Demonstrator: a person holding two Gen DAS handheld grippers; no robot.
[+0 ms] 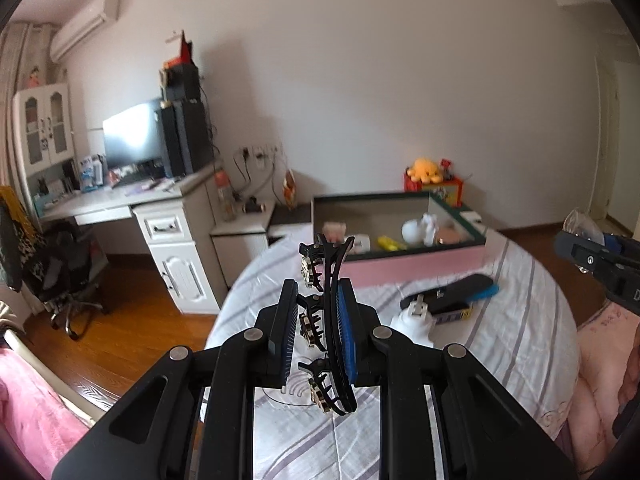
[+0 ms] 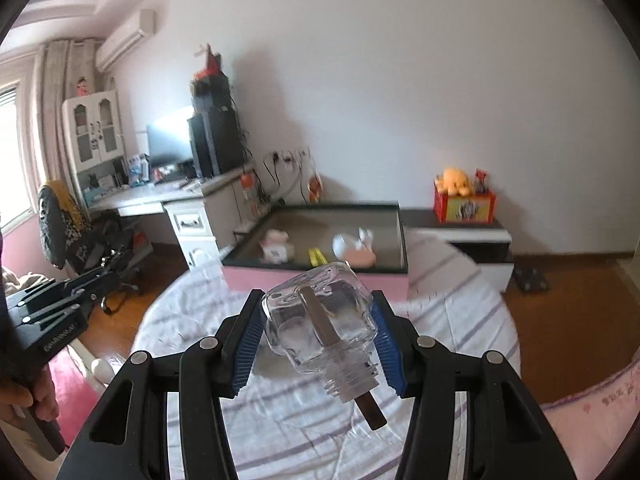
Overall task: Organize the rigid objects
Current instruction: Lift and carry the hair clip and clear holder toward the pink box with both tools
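Observation:
My left gripper [image 1: 318, 308] is shut on a black hair claw clip [image 1: 332, 320] with gold ornaments and holds it above the striped bed. My right gripper [image 2: 318, 312] is shut on a clear glass bottle [image 2: 320, 320] with a brown stick through its neck, also above the bed. A pink open box [image 1: 416, 266] stands ahead on the bed, holding several small items; it also shows in the right wrist view [image 2: 316, 280]. The right gripper shows at the right edge of the left wrist view [image 1: 600, 260]; the left one shows at the left edge of the right wrist view [image 2: 64, 296].
On the striped bedsheet [image 1: 500, 320] lie a white plug adapter [image 1: 414, 320], a black and blue flat object [image 1: 452, 294] and a small box beneath it. A white desk [image 1: 132, 208] with monitor stands at left, with an office chair [image 1: 60, 272]. A pink quilt [image 1: 600, 360] lies at right.

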